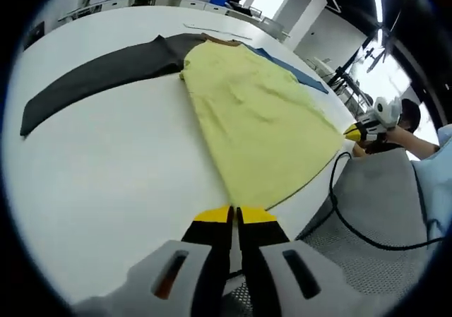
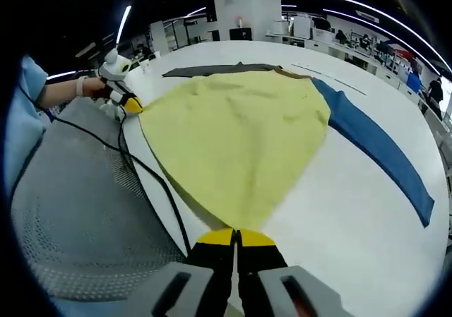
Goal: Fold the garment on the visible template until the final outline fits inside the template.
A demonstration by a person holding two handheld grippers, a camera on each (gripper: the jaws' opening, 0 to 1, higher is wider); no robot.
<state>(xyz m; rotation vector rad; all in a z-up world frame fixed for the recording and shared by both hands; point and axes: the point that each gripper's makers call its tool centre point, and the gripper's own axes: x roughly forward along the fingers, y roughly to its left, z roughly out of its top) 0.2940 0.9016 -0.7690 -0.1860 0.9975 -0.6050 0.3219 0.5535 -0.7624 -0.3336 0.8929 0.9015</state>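
Barely started imo: yellow garment [image 1: 258,126] lies flat on the white table [image 1: 106,183], dark sleeve [image 1: 99,73] toward 10 o'clock and blue sleeve [image 2: 378,144] toward 3 both unfolded, left gripper [image 1: 234,214] and right gripper [image 2: 236,237] each clamped on a hem corner.

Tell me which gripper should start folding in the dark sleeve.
Left, probably. The dark sleeve stretches out on the left gripper's side of the yellow garment; the right gripper sits nearer the blue sleeve. Both are at the hem.
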